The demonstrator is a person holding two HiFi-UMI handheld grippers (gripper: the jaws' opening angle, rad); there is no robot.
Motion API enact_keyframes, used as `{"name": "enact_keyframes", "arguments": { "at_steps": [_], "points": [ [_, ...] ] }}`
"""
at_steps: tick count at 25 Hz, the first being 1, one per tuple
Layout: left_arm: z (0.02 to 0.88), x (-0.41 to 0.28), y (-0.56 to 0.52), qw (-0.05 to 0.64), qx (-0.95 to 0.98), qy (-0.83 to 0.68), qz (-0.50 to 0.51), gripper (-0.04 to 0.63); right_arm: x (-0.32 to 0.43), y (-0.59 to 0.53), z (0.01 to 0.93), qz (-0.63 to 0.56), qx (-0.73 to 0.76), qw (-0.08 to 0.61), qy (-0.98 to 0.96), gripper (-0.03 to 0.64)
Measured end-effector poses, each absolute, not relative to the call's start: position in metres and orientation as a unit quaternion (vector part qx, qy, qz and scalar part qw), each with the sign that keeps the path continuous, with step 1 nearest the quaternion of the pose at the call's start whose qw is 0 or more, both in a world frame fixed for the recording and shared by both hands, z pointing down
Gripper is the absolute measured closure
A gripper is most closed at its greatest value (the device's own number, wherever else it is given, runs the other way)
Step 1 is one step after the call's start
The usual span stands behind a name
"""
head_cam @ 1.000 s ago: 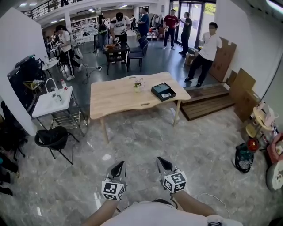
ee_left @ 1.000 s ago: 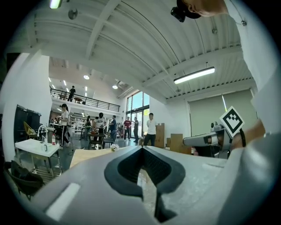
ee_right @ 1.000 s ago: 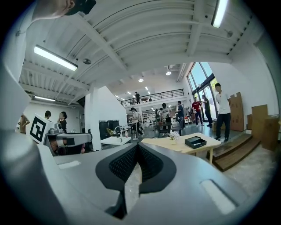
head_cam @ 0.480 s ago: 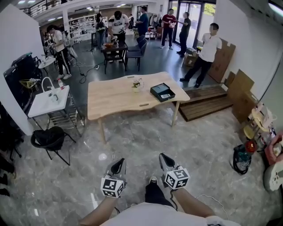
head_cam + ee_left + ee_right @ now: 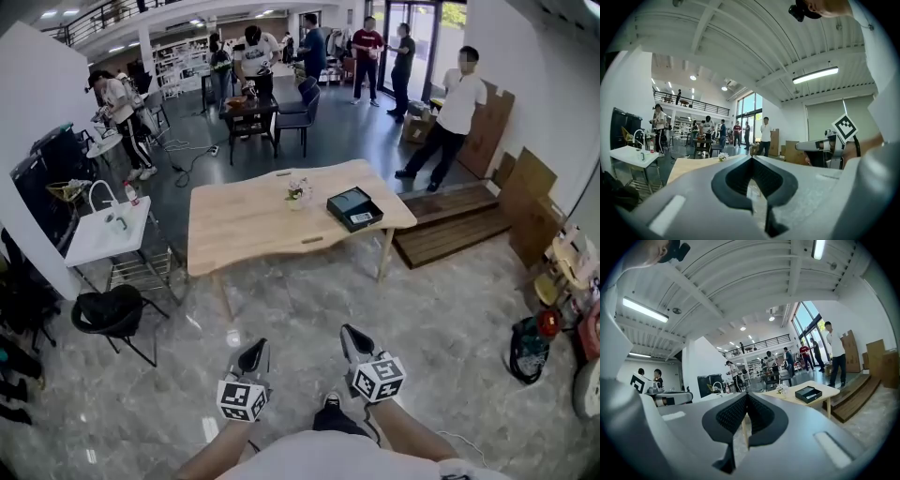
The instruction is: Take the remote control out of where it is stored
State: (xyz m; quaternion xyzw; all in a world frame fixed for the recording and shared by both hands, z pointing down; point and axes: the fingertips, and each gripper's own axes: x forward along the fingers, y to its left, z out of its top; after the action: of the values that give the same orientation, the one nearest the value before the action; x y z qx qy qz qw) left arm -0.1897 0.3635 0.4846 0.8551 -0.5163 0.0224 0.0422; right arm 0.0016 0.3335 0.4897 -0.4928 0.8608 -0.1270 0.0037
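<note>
The left tool point(image 5: 252, 356) is pinched closed on nothing, held low over the marble floor point(image 5: 450, 309), and the right tool point(image 5: 354, 341) just beside it is likewise closed and empty. Well ahead, a black box point(image 5: 354, 208) lies near the right end of the wooden table point(image 5: 244, 225); whether the remote is in it is too small to tell.

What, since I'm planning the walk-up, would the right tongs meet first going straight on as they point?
Most likely the wooden table, near its left end, though depth is hard to judge. The right tongs, shut and empty, are well short of it, with only bare floor between.
</note>
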Motion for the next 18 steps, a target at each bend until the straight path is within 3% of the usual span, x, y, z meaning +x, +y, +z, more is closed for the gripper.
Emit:
{"name": "enact_keyframes", "arguments": {
  "at_steps": [18],
  "points": [
    [0.491,-0.109,0.206,0.049,0.841,-0.538,0.018,0.595,0.074,0.172,0.500,-0.139,-0.468,-0.005,0.873,0.589]
  ]
}}
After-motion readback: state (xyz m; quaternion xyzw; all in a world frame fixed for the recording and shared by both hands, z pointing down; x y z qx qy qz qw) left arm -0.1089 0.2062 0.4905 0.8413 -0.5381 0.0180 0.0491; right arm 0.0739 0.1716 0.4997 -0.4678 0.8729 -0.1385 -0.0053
